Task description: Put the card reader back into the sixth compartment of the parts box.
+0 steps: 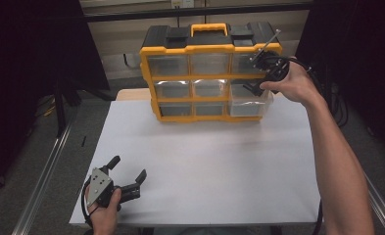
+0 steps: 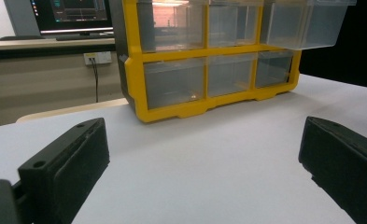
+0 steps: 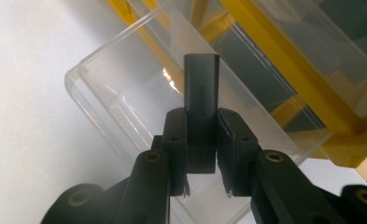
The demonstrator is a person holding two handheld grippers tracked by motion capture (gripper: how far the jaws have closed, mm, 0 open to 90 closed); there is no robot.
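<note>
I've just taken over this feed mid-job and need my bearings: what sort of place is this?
Probably a lab or workshop recording bench: a white table bearing a yellow drawer organizer, dark curtains on both sides, and a computer monitor on a desk behind.

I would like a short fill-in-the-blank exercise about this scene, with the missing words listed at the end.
1. The right claw is shut on a small dark grey ____.
2. That claw hangs over a clear drawer that is pulled ____ of the organizer.
3. The left claw rests on the white table with its jaws ____.
4. The frame of the organizer is ____ in colour.

Missing words: block; out; open; yellow
</note>
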